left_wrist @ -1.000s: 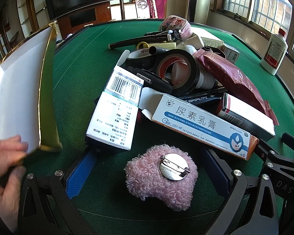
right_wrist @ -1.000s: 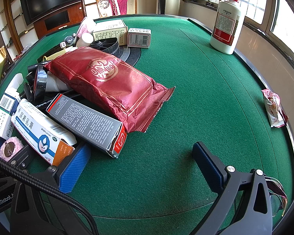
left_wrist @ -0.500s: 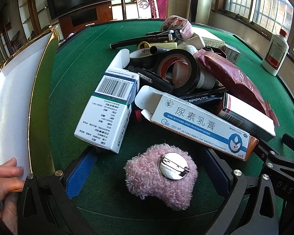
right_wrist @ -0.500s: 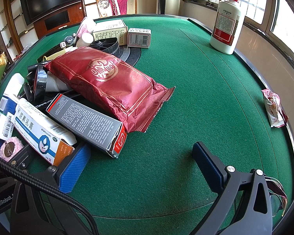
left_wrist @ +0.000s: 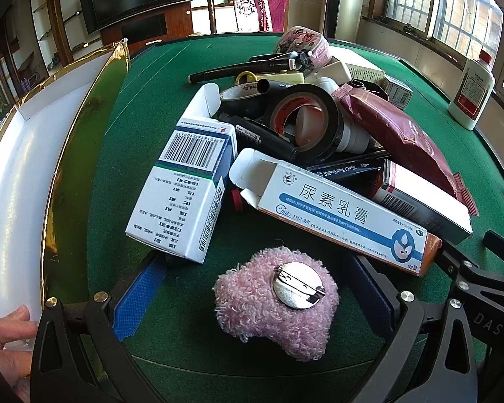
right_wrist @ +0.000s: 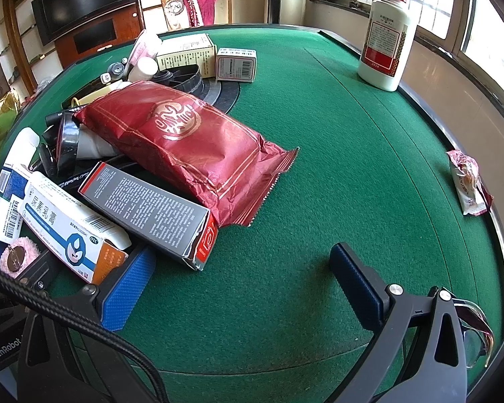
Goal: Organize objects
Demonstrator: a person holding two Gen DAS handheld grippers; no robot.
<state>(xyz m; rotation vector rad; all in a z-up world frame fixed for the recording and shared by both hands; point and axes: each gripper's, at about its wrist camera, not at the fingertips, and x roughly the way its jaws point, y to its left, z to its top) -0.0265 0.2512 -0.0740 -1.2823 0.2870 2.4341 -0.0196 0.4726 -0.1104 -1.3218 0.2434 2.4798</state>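
Left claw stands with its blue pads wide apart on either side of the pink plush brooch, which lies pin-side up on the green worktop; neither pad appears to touch it. Right claw is likewise spread, over bare felt just beside the red-ended grey carton, gripping nothing.

What has changed over the last second is at the left edge: the gold-edged white box, which was tilted up on end, now lies lowered with its open white inside facing up beside the heap, a hand at its near corner. The blue-and-white medicine box has also shifted, its near end now sitting against the left pad's tip. The two claws themselves have barely moved.

That likely means a container has been put in place for sorting, and the brooch, centred between the left pads, looks like the first candidate. The heap of tape roll, ointment carton and red foil packet remains unsorted.
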